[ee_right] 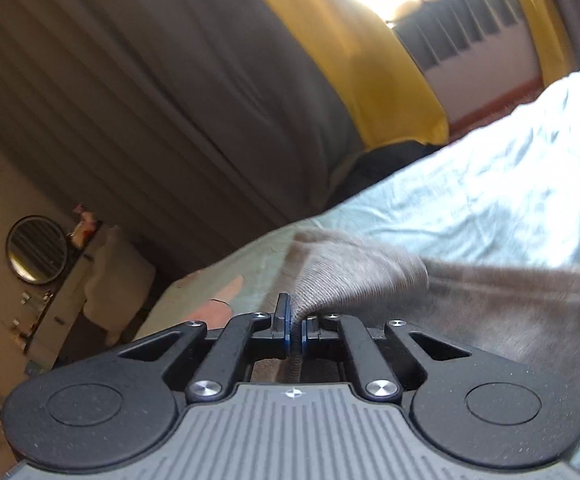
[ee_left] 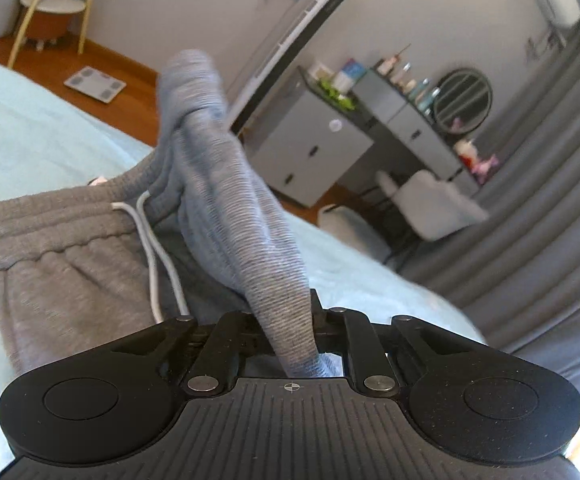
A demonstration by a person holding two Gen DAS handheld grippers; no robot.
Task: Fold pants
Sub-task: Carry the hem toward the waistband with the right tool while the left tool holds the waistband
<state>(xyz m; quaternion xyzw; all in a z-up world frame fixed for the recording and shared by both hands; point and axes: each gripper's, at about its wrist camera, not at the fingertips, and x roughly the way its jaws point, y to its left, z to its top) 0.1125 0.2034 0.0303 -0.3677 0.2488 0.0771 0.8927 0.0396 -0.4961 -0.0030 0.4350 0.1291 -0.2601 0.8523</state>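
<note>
The grey pants (ee_left: pixel 69 264) are lying on the bed (ee_left: pixel 29 128), which is wearing a pale blue-green sheet. In the left wrist view their ribbed waistband (ee_left: pixel 49 216) is sitting at about ten o'clock, with a white drawstring (ee_left: pixel 151 256) trailing down toward six. A long fold of the fabric is passing straight through the left gripper (ee_left: pixel 290 340), whose jaws are clamped on it, and is rising from six o'clock toward eleven, its long axis tilting up and leftward, the free end standing above the waistband.

In the right wrist view another edge of the pants (ee_right: pixel 370 276) is being pinched by the right gripper (ee_right: pixel 296 330), jaws pressed together on a thin ridge of cloth. From there the fabric is spreading toward three o'clock across the sheet.

Beyond, grey curtains (ee_left: pixel 530 240) are hanging at three o'clock, and a dresser (ee_left: pixel 314 152) with a round mirror (ee_left: pixel 462 100) is standing at one.
</note>
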